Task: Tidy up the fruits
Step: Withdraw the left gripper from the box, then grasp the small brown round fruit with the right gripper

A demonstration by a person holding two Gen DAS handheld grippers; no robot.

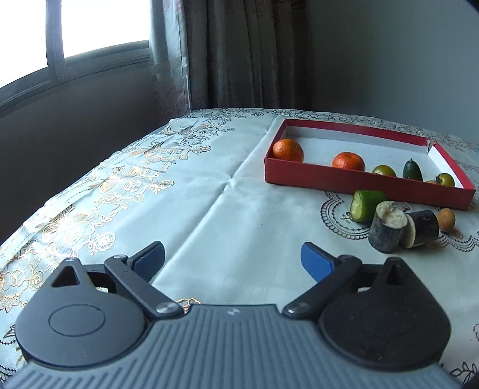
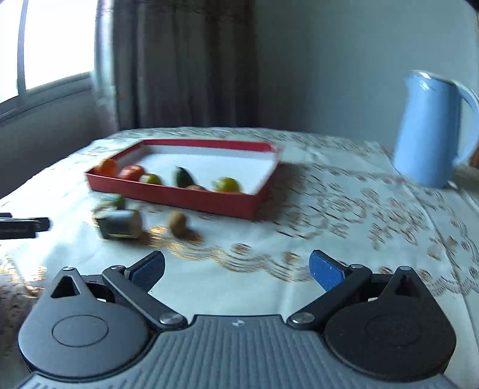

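Daylight from blown-out window (image 1: 98, 27) at left, room dim. Left wrist view sharp; right wrist view motion-blurred. Fisheye bends edges, dark corners.

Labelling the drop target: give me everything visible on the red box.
The red box is a shallow, open rectangular tray, seemingly cardboard, red outside, white inside. It lies flat on the patterned tablecloth, its far right corner torn. Inside, along the near wall: two oranges, two greenish round fruits and a dark green piece. Neither gripper touches it.
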